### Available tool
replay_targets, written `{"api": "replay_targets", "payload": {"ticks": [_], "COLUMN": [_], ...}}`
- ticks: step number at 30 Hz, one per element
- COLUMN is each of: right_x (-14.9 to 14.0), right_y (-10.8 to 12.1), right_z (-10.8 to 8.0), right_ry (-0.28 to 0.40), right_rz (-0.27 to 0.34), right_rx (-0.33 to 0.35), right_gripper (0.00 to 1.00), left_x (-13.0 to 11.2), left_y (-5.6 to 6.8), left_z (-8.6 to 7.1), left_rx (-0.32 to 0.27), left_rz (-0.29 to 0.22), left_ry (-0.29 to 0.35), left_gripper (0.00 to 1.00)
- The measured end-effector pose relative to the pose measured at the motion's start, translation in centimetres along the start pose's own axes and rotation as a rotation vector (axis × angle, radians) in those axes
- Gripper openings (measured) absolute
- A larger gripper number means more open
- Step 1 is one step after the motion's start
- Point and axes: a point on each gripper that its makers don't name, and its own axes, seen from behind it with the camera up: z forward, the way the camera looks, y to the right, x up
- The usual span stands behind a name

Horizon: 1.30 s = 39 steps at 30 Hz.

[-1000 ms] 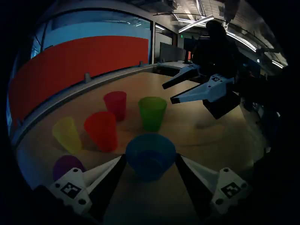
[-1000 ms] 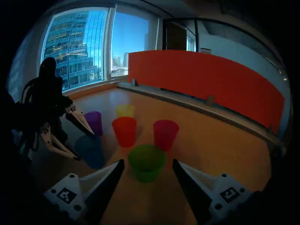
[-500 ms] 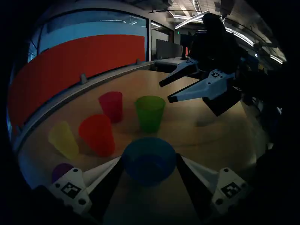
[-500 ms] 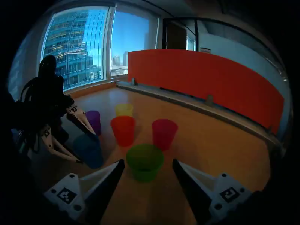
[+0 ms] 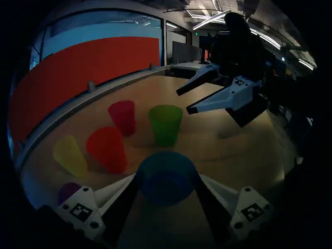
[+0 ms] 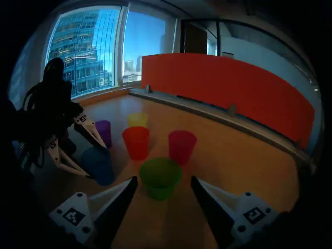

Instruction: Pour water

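A blue cup stands between the fingers of my left gripper, which is open; whether the fingers touch the cup I cannot tell. The right gripper view shows the same left gripper straddling the blue cup. A green cup stands upright just ahead of my right gripper, which is open and holds nothing. In the left gripper view the right gripper hovers to the right of the green cup, above the table.
On the wooden table stand a red cup, a magenta cup, a yellow cup and a purple cup. An orange partition runs along the table's far edge. A person holds the grippers.
The left gripper has edged forward, so the blue cup sits a little deeper between its fingers. The right gripper has barely shifted.
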Motion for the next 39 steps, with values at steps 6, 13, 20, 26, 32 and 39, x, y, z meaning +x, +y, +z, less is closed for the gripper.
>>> {"api": "replay_targets", "payload": {"ticks": [6, 13, 20, 26, 32, 39], "right_x": [-0.5, -1.2, -1.5, -1.8, -2.2, -2.3], "right_y": [-0.3, -0.5, -0.6, -0.2, 0.0, 0.0], "right_z": [0.5, 1.6, 3.2, 4.4, 5.4, 6.2], "right_ry": [-0.014, -0.037, -0.057, -0.077, -0.092, -0.099], "right_rz": [-0.005, -0.006, -0.004, -0.009, -0.005, -0.011], "right_rx": [0.007, 0.017, 0.024, 0.014, 0.01, 0.009], "right_gripper": [0.99, 0.99, 0.99, 0.99, 0.99, 0.99], "left_x": [-0.1, -0.2, -0.3, -0.3, -0.3, -0.4], "left_y": [0.0, -0.3, -0.3, -0.2, -0.5, -0.6], "left_z": [-0.1, -0.3, -0.4, -0.6, -0.7, -0.8], "left_rx": [0.0, 0.005, 0.007, 0.005, 0.009, 0.012], "left_rz": [-0.002, -0.006, -0.007, -0.011, -0.012, -0.011], "left_ry": [-0.001, -0.003, -0.005, -0.005, -0.003, -0.003], "left_gripper": [0.88, 0.88, 0.88, 0.88, 0.88, 0.88]}}
